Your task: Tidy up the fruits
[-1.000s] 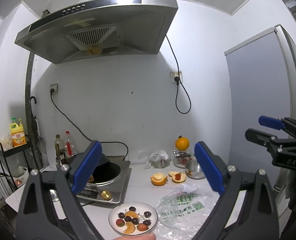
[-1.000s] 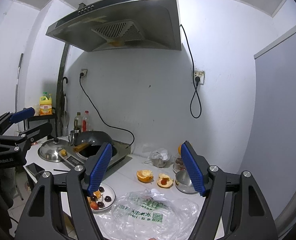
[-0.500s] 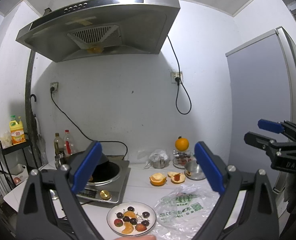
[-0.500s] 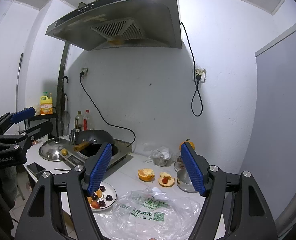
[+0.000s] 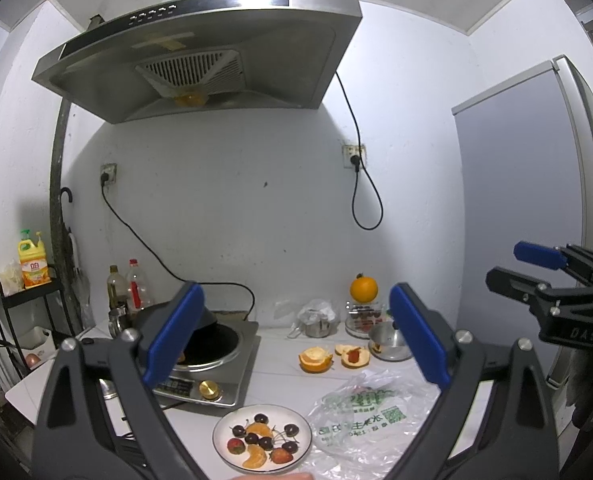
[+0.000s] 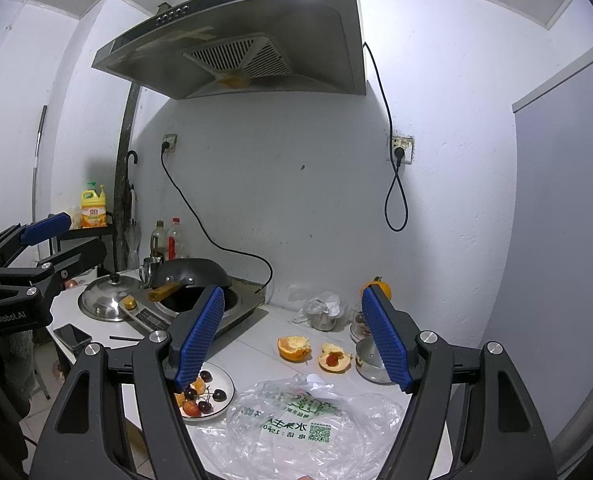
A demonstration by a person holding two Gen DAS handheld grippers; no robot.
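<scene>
Nothing moved, both grippers (image 5: 296, 344) (image 6: 292, 340) wide, empty, fruit plate (image 5: 262, 443) below, well apart.

plate (image 6: 226, 384) partly hidden behind right gripper's finger (image 6: 198, 336); jar (image 5: 362, 318) contents too small to be identified.

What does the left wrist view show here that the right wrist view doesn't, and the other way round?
Only the left wrist view shows the grey fridge, the whole plate of cherries and orange segments, and the right gripper from the side.

Only the right wrist view shows the steel pot lid, the black phone and the left gripper.

Both show the wok, the peeled orange halves, the whole orange, the plastic bag and the range hood. Both grippers are open and empty.
</scene>
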